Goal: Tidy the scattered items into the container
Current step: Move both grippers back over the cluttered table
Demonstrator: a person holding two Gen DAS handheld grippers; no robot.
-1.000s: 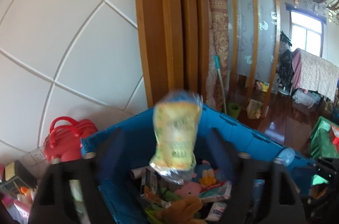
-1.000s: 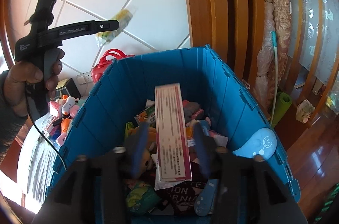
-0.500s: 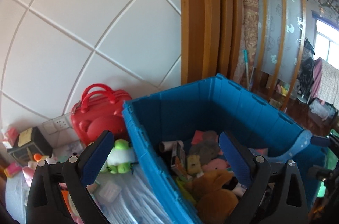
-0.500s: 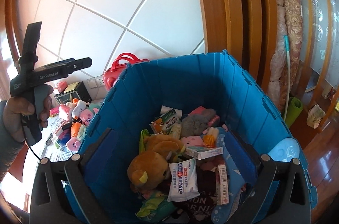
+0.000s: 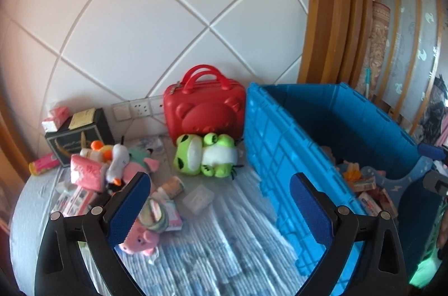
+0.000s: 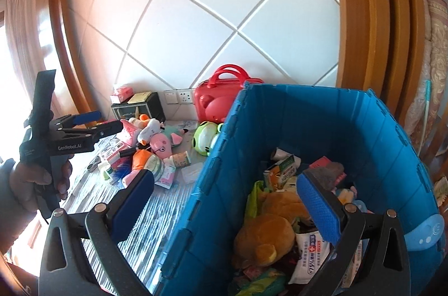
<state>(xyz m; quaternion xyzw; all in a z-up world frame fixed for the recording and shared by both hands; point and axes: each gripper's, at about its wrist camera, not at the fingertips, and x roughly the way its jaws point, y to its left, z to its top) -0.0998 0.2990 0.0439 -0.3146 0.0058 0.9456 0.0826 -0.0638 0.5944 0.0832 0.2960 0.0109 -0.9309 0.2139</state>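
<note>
- back to the pile for the next pick: approach low over the table (image 5: pixel 224 254), jaws around one toy only, clear of the bin (image 5: pixel 280 156) wall.
- left hand-held gripper (image 5: pixel 221 201) spread wide, empty, over the table; pig (image 5: pixel 140 237) just by its left finger, frog (image 5: pixel 207 156) farther ahead beside the bin.
- right hand-held gripper (image 6: pixel 224 203) just opened fully, nothing between its jaws, straddling the bin's near wall.
- bin (image 6: pixel 308 128) partly filled; pile (image 6: pixel 145 145) to its left.

The blue crate (image 5: pixel 282 156) hides its own contents behind its near wall in the left wrist view, and print on the wipes packet (image 6: pixel 310 254) is too small to read
</note>
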